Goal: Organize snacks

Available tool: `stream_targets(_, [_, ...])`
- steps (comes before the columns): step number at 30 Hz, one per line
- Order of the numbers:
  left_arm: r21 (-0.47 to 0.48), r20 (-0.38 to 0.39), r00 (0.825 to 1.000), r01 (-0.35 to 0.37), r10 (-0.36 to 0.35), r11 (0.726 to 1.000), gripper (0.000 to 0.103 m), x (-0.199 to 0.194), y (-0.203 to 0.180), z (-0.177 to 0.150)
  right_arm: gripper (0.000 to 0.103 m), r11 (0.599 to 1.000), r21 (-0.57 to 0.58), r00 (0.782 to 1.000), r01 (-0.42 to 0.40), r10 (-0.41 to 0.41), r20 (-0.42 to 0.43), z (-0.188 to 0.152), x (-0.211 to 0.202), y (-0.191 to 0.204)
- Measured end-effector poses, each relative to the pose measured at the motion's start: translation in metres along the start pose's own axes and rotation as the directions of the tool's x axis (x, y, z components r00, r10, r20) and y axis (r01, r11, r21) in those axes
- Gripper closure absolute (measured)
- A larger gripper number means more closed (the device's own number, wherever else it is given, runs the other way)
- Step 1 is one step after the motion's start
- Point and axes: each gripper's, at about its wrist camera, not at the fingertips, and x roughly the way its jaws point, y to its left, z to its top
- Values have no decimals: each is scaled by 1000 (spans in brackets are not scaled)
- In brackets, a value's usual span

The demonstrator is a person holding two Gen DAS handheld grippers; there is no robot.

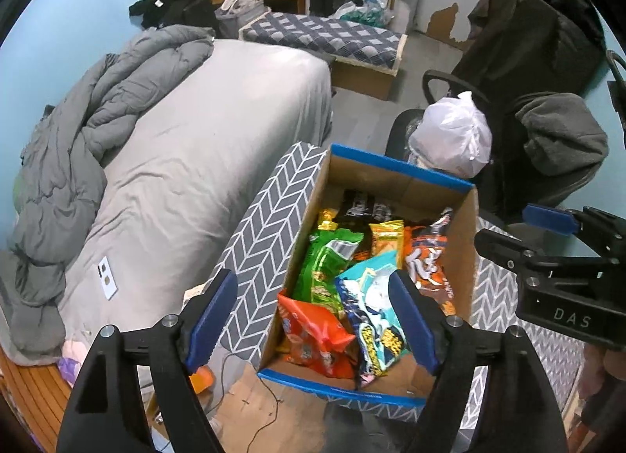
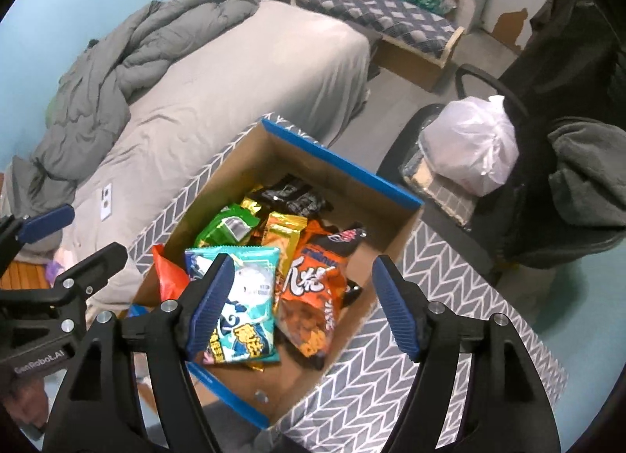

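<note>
An open cardboard box (image 1: 461, 241) with blue rim edges holds several snack bags: a green bag (image 1: 324, 261), an orange bag (image 1: 317, 331), a light blue bag (image 1: 375, 320), an orange-black bag (image 1: 428, 261) and dark packets (image 1: 360, 204). The box also shows in the right wrist view (image 2: 242, 163), with the light blue bag (image 2: 250, 296) and orange-black bag (image 2: 313, 296) on top. My left gripper (image 1: 311, 322) is open and empty above the box's near end. My right gripper (image 2: 301, 306) is open and empty above the box; it shows in the left wrist view (image 1: 524, 233).
The box stands on a grey chevron-patterned surface (image 1: 266, 233). A bed with grey sheet (image 1: 195, 132) and rumpled duvet (image 1: 98, 108) lies left. An office chair (image 1: 520, 163) with a white plastic bag (image 1: 454, 132) and clothes stands behind. A cable (image 1: 270, 398) lies below.
</note>
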Motion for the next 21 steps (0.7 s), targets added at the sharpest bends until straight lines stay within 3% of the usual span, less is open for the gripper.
stream_targets(2, [7, 18, 1000, -5, 5, 1000, 15, -8, -1, -1, 30, 1000, 5, 1000, 3, -3, 14, -3, -8, -2])
stream_targets(21, [-3, 88, 995, 38, -38, 999, 15, -57, -23, -10, 28, 991, 118, 987, 66, -83, 139, -36, -88, -29])
